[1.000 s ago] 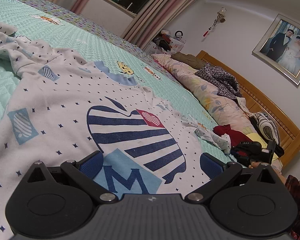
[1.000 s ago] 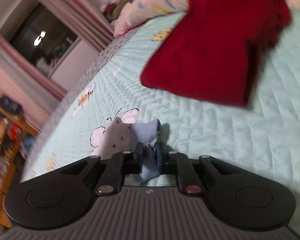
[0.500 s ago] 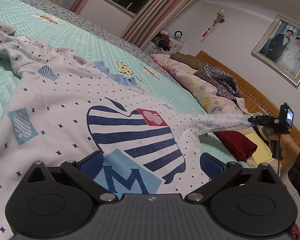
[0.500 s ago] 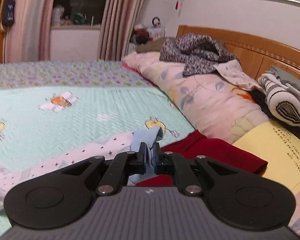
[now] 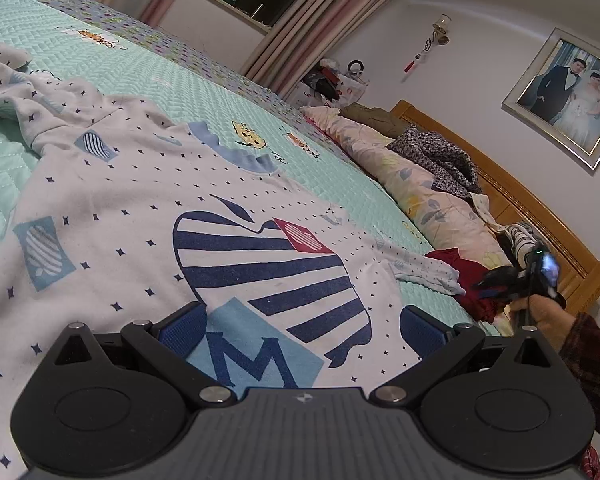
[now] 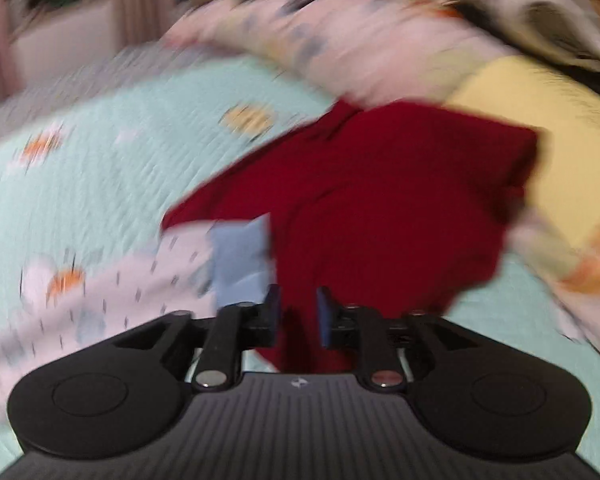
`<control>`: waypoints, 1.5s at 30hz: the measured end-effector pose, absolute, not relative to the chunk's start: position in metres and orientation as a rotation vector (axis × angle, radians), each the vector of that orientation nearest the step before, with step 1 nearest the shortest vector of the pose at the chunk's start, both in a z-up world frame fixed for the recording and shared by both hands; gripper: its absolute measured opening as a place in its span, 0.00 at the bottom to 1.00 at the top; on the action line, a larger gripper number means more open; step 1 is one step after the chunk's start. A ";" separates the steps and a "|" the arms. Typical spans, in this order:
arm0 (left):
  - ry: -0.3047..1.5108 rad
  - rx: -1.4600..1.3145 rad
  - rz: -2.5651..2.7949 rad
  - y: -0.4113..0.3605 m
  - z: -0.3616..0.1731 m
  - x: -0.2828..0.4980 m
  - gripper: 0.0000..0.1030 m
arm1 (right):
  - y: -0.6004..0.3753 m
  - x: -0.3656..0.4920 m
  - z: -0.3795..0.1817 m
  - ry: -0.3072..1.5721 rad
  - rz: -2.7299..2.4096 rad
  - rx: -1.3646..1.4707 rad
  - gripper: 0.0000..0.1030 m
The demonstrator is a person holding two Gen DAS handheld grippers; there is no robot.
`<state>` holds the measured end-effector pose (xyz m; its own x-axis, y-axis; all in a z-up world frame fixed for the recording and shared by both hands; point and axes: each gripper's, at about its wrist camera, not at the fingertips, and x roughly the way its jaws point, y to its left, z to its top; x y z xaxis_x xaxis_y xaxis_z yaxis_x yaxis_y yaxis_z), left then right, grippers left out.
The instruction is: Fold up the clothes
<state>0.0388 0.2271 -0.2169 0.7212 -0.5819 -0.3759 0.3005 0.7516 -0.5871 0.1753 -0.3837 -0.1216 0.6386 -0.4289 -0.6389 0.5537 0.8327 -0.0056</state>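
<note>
A white sweatshirt (image 5: 120, 208) with small navy stars and a striped apple print lies spread on the bed. My left gripper (image 5: 300, 320) hovers over its lower front, open wide, nothing between its pads. One sleeve (image 5: 424, 270) stretches to the right; its light blue cuff (image 6: 240, 256) lies partly on a dark red garment (image 6: 380, 192). My right gripper (image 6: 296, 316) is just past the cuff, its jaws opening, with nothing between them. In the left wrist view the right gripper (image 5: 488, 284) is held by a hand at the far right.
The mint quilted bedspread (image 5: 260, 112) lies under everything. A floral pillow roll (image 5: 412, 176) and piled clothes (image 5: 436, 156) line the wooden headboard (image 5: 540, 216). A yellow sheet (image 6: 540, 120) lies beside the red garment. A plaid sleeve (image 5: 592, 352) enters at the right.
The right gripper pulled the sleeve out taut to the right, then let go of the cuff; the sleeve has dropped onto the bed and red garment. The left gripper stayed put.
</note>
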 end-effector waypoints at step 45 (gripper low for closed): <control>0.573 -0.533 -0.525 0.229 -0.219 0.039 0.99 | -0.155 0.294 -0.160 0.769 0.499 -0.271 0.21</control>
